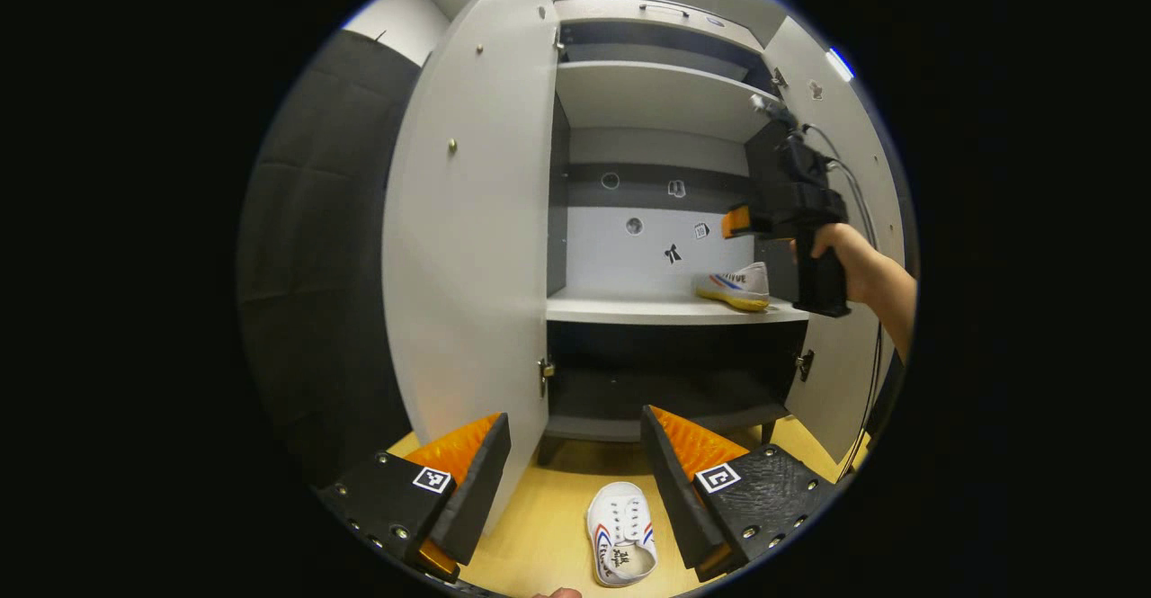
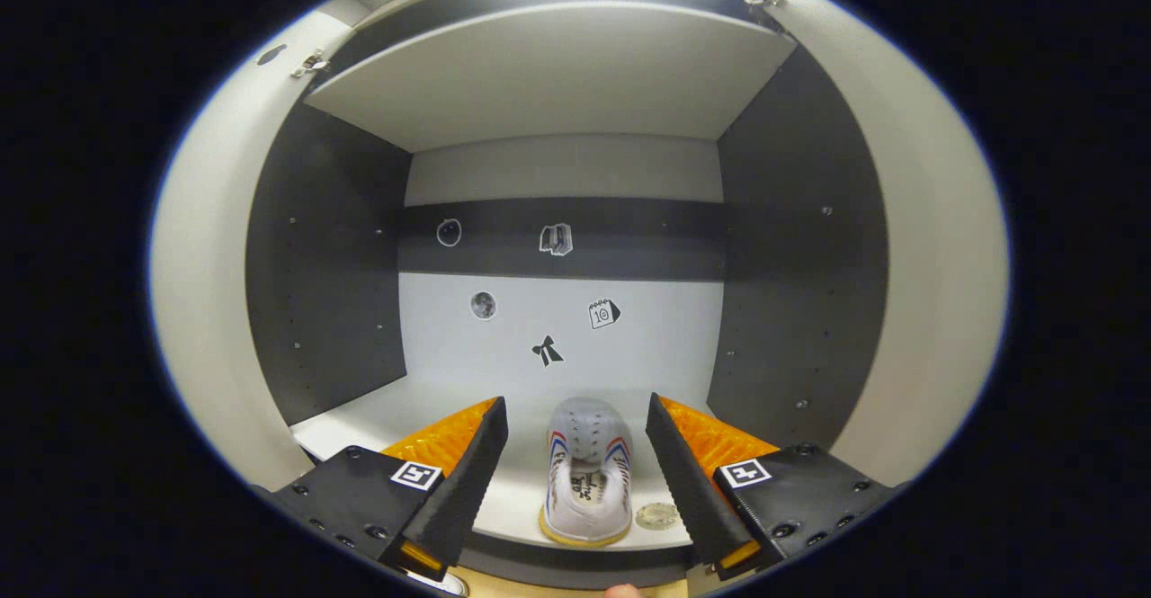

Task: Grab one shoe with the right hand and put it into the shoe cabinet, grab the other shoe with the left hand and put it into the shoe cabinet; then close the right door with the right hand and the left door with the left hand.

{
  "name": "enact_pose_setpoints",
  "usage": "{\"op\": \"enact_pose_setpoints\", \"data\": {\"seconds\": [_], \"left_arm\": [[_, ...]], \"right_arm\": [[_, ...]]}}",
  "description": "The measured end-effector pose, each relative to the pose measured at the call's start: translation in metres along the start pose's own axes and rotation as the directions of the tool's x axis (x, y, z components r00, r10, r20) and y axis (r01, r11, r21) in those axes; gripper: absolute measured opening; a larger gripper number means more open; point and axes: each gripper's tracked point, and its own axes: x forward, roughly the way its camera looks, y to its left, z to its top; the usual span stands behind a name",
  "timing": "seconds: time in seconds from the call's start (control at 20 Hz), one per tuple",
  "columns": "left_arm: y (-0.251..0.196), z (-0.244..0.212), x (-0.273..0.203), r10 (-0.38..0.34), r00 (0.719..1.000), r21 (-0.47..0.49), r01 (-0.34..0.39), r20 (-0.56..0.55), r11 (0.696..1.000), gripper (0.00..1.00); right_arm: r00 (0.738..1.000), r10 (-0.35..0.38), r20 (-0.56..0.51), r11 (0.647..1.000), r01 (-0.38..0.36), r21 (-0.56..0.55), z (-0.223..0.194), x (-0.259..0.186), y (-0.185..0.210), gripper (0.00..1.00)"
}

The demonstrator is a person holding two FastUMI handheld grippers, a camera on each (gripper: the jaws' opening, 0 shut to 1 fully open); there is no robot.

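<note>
One shoe [image 2: 586,474] sits on the cabinet shelf [image 2: 360,423] between the right gripper's [image 2: 575,472] spread, empty fingers, while the left gripper [image 1: 575,481], also wide open and empty, has the other shoe [image 1: 620,533] at six o'clock on the floor [image 1: 539,526].

So our left gripper view sits well back and low, facing the open shoe cabinet [image 1: 665,310] straight on, floor [image 1: 539,526] at 6 o'clock. Our right gripper view is way closer, nearly inside, looking level at the back wall [image 2: 562,328]. Both share the middle shelf [image 1: 665,310], with its shoe [image 2: 586,481] at 3 o'clock from afar.
</note>
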Motion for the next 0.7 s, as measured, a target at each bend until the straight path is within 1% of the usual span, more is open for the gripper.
{"op": "enact_pose_setpoints", "data": {"seconds": [0.05, 0.15, 0.2, 0.3, 0.35, 0.45, 0.5, 0.65, 0.7], "left_arm": [[-0.002, -0.006, 0.004, -0.018, 1.000, 0.002, 0.018, -0.017, 1.000, 0.80], [-0.007, -0.021, 0.013, -0.055, 0.996, 0.003, 0.055, -0.064, 0.998, 0.80], [-0.009, -0.027, 0.018, -0.074, 0.994, 0.000, 0.074, -0.086, 0.997, 0.80], [-0.013, -0.042, 0.028, -0.107, 0.986, 0.001, 0.108, -0.127, 0.994, 0.80], [-0.017, -0.052, 0.034, -0.125, 0.981, 0.003, 0.126, -0.150, 0.992, 0.80], [-0.023, -0.073, 0.044, -0.156, 0.968, 0.002, 0.159, -0.198, 0.987, 0.80], [-0.026, -0.083, 0.049, -0.169, 0.961, -0.001, 0.173, -0.221, 0.985, 0.80], [-0.028, -0.119, 0.058, -0.185, 0.937, 0.013, 0.198, -0.296, 0.980, 0.80], [-0.029, -0.131, 0.061, -0.186, 0.930, 0.020, 0.203, -0.317, 0.979, 0.80]], "right_arm": [[1.000, -0.002, 0.015, 1.000, 0.003, -0.016, 0.001, -0.013, -0.001, 0.93], [0.999, -0.011, 0.041, 0.999, 0.012, -0.040, 0.004, -0.036, -0.006, 0.98], [0.999, -0.013, 0.050, 0.999, 0.015, -0.043, 0.005, -0.047, -0.008, 0.96], [0.998, -0.012, 0.061, 0.999, 0.015, -0.036, 0.006, -0.068, -0.011, 0.98], [0.998, -0.015, 0.065, 0.999, 0.017, -0.036, 0.005, -0.078, -0.013, 0.98], [0.997, -0.043, 0.062, 0.997, 0.046, -0.058, -0.003, -0.097, -0.023, 0.96], [0.997, -0.055, 0.059, 0.996, 0.059, -0.069, -0.007, -0.106, -0.026, 0.98], [0.997, -0.076, 0.029, 0.995, 0.078, -0.063, -0.029, -0.127, -0.031, 0.98], [0.995, -0.095, 0.024, 0.994, 0.096, -0.060, -0.035, -0.133, -0.036, 0.98]]}}
